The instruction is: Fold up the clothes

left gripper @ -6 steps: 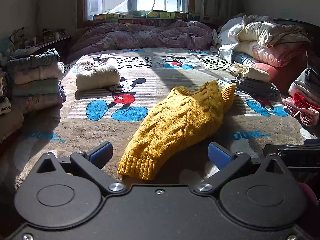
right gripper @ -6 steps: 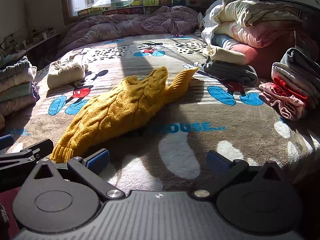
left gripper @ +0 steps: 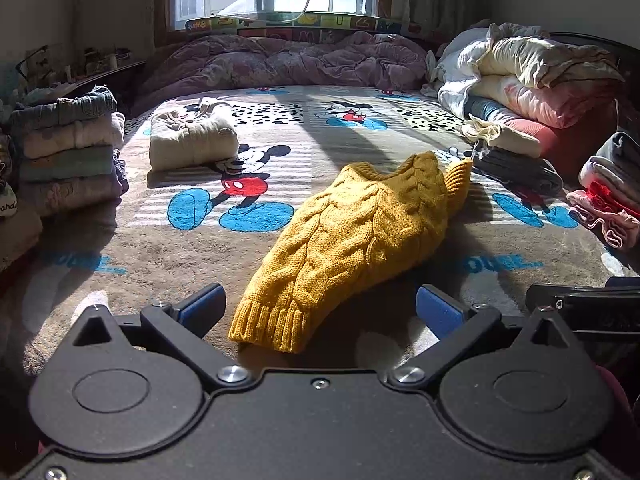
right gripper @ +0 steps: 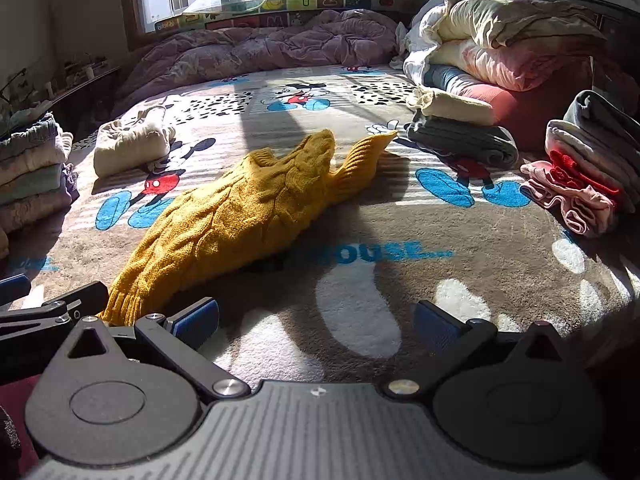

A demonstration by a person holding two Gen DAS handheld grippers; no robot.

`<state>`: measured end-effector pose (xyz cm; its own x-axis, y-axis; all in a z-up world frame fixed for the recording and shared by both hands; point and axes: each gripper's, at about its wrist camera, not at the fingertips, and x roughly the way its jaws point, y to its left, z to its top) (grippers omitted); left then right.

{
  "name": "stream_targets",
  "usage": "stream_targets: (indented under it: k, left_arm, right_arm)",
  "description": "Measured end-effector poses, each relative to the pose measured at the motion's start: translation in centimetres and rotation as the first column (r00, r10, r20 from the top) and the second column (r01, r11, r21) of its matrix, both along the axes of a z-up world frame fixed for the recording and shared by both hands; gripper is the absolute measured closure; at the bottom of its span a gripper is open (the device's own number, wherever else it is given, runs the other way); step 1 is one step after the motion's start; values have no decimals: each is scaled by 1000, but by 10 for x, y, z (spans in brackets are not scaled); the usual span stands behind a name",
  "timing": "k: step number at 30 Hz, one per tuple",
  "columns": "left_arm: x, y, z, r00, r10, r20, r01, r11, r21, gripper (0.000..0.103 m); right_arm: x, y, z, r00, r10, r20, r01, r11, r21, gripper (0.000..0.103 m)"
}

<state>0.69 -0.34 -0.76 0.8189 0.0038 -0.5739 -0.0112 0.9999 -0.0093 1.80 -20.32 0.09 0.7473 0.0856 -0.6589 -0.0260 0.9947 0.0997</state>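
A yellow cable-knit sweater (left gripper: 352, 240) lies folded lengthwise on the Mickey Mouse blanket (left gripper: 280, 128), hem toward me, one sleeve cuff sticking out at its far right. It also shows in the right wrist view (right gripper: 240, 216). My left gripper (left gripper: 320, 312) is open and empty, its blue pads either side of the hem, just short of it. My right gripper (right gripper: 316, 320) is open and empty over bare blanket (right gripper: 400, 280), to the right of the hem. The right gripper's side shows in the left wrist view (left gripper: 588, 304).
A folded cream garment (left gripper: 192, 140) lies at the far left. A stack of folded clothes (left gripper: 68, 152) stands at the left edge. Bedding (left gripper: 520, 76) and folded piles (right gripper: 588, 168) line the right side. A purple quilt (left gripper: 280, 60) lies under the window.
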Motion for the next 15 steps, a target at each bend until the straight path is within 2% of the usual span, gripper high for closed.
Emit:
stream_targets:
  k: [3,4,8,15]
  left_arm:
    - [3,-1,-3,1000,6,-14,-7,1000,-7,0]
    - [6,1,-4,1000,6,-22,-6,1000,-14,0]
    - [5,5,-5,1000,7,-25,-8,1000,-23,0]
    - [4,10,-9,999,8,-38,-9,999,-31,0]
  right_arm:
    - [0,-1,0,1000,5,-7,-5,1000,-1,1]
    - [6,4,-3,1000,2,-28,-3,1000,-30,1]
    - [9,4,-5,1000,5,-25,-5,1000,3,1]
    - [8,10,-7,999,25,-31,-25,1000,-11,1]
